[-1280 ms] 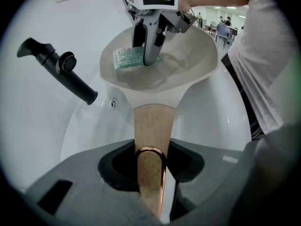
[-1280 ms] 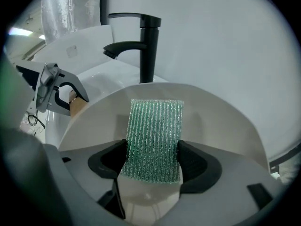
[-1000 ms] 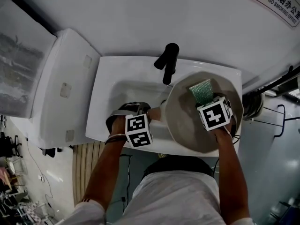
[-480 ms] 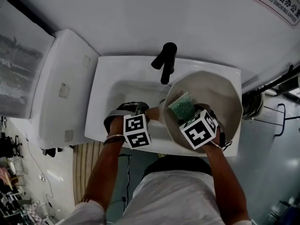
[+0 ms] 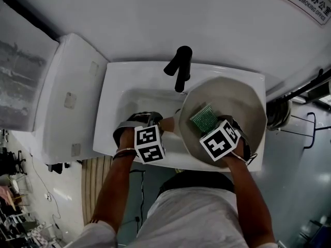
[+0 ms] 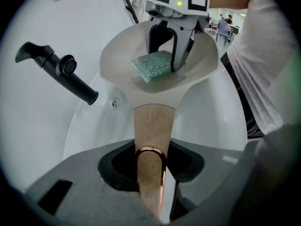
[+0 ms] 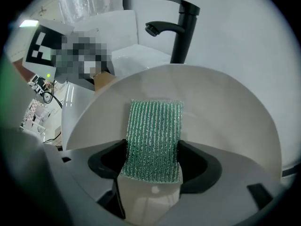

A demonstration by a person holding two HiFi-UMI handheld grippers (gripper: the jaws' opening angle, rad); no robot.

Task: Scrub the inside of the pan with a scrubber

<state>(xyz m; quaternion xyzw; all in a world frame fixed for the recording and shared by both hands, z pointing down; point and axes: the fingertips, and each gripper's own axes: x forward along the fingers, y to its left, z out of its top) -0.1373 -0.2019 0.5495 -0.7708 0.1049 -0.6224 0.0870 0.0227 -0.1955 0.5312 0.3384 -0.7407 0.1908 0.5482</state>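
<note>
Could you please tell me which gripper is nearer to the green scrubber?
Right. The right gripper grips the scrubber inside the pan; the left gripper clamps the pan's wooden handle beside it.

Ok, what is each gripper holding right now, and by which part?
The left gripper holds the pan by its wooden handle; the right gripper holds the green scrubber by its near end.

Sink [image 5: 118, 97]: faucet [image 5: 179, 69] on rear rim, centre. Pan [image 5: 243, 98] over sink's right half; handle [image 5: 168, 124] juts left, between left gripper [image 6: 151, 167] jaws. Scrubber [image 5: 203, 119] inside pan, near-left side, between right gripper [image 7: 153, 169] jaws
</note>
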